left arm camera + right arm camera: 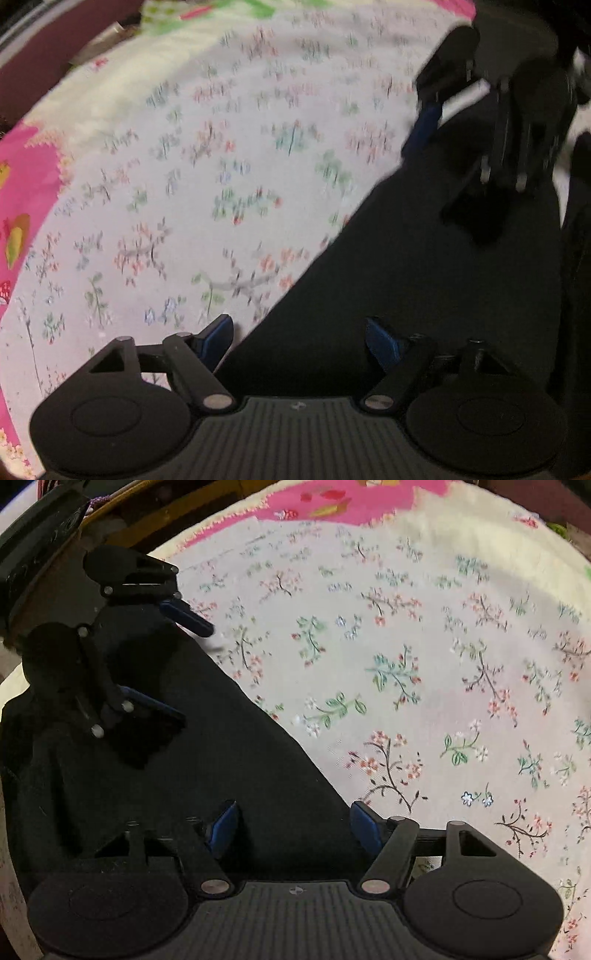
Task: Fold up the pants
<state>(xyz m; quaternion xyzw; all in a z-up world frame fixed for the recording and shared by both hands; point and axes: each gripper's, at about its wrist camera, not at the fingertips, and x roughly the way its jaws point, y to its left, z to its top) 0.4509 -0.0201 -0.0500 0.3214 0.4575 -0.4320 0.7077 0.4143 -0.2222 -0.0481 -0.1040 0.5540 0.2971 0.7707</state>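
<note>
The left gripper [299,338] has its two blue-tipped fingers [218,334] spread wide apart, with nothing between them. The right gripper [293,825] is likewise spread, its blue pads [364,825] well separated. Each shows in the other's view: the right gripper [447,129] at upper right, the left gripper [166,661] at upper left, both with fingers parted.

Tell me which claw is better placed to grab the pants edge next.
Left, marginally. The left claw is open and straddles the black pants edge on the floral sheet. The right claw, also open, sits mostly over dark cloth.
</note>
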